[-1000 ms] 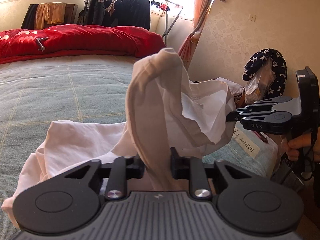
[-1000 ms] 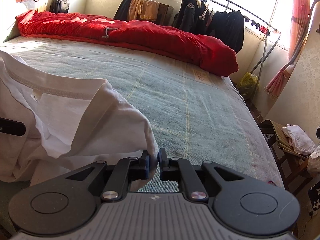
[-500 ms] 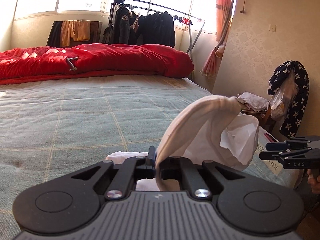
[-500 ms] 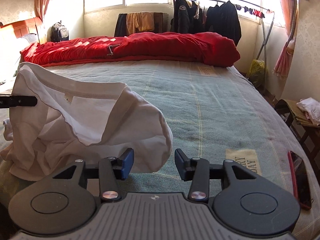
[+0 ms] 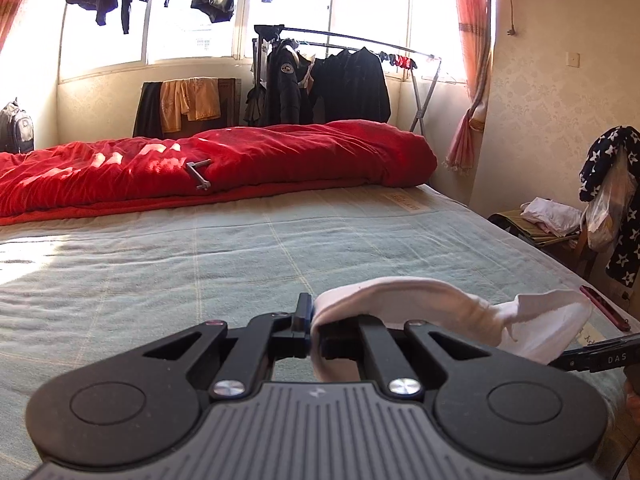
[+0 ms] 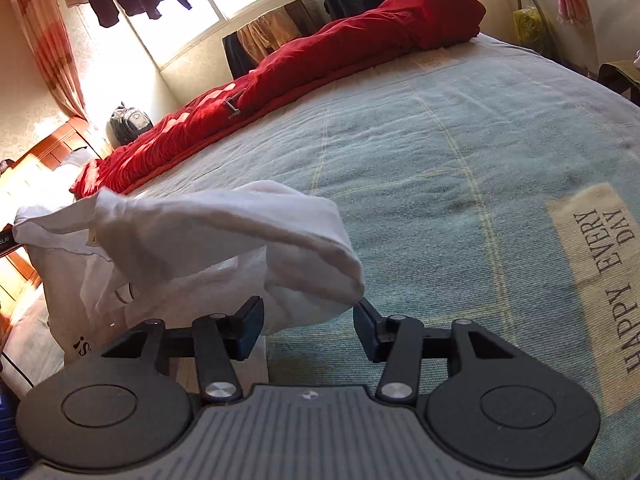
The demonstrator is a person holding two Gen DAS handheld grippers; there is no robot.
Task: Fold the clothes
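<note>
A white T-shirt (image 5: pixel 420 300) hangs bunched above the near end of the bed. My left gripper (image 5: pixel 316 330) is shut on a fold of it, and the cloth arcs off to the right. In the right wrist view the same T-shirt (image 6: pixel 224 236) droops in front of my right gripper (image 6: pixel 308 320), which stands open with a loose fold sagging between its fingers but not pinched. The tip of the right gripper (image 5: pixel 600 356) shows at the right edge of the left wrist view, just below the cloth.
The bed has a pale green blanket (image 5: pixel 200 264) with a "HAPPY EVERY DAY" patch (image 6: pixel 600 272). A red duvet (image 5: pixel 224 164) lies along its far side. A clothes rack (image 5: pixel 332 80) stands by the window. A chair with clothes (image 5: pixel 556 220) and a phone (image 5: pixel 604 306) are at right.
The right gripper let go of the T-shirt and opened wide, tilting its view. The left gripper kept its hold and rose, so less cloth and more of the bed shows.
</note>
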